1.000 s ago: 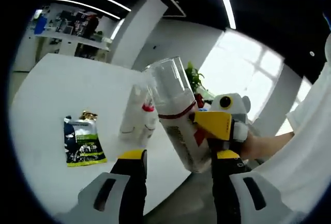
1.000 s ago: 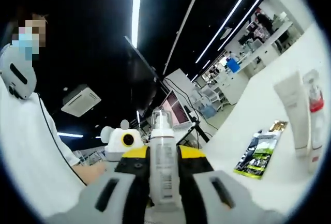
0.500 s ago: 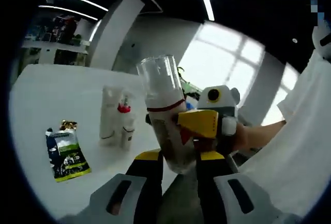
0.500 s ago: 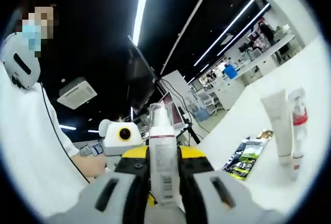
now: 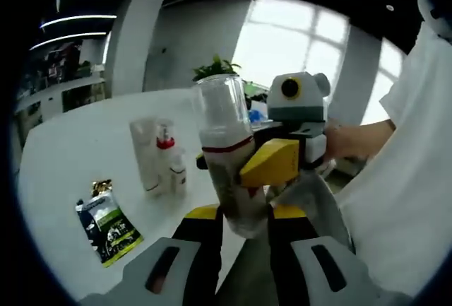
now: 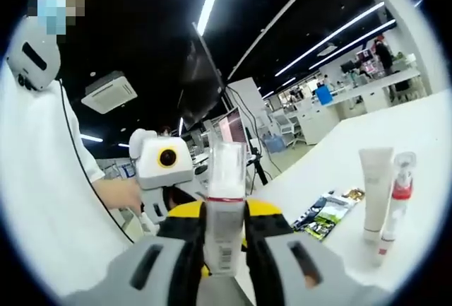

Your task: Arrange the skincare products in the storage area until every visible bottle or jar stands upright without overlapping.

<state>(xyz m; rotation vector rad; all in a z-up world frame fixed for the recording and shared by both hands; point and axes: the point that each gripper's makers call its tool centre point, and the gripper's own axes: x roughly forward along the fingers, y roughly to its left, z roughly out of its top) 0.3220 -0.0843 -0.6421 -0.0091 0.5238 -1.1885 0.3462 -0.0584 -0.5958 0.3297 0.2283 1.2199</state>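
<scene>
Clear-capped bottle (image 5: 229,157) clamped near base between left gripper (image 5: 244,218) fingers, narrow; same bottle pinched by right gripper (image 6: 224,230) fingers, long axis along them toward 12 o'clock, held in air off tabletop (image 5: 78,143) edge; sachet (image 5: 109,221) flat at 9 o'clock; farther, white tube (image 5: 145,154) and red-collared pump bottle (image 5: 169,161) upright, just beside each other.

Left tool (image 5: 244,215): jaws close on the lower body of a bottle (image 5: 229,168) with clear cap and red band. Right tool (image 5: 286,154) clamps the same bottle from the right. White surface (image 5: 78,150) beyond: tube (image 5: 145,154) and red-collared pump bottle (image 5: 169,161) upright, just beside each other; flat sachet (image 5: 107,222) apart.
</scene>
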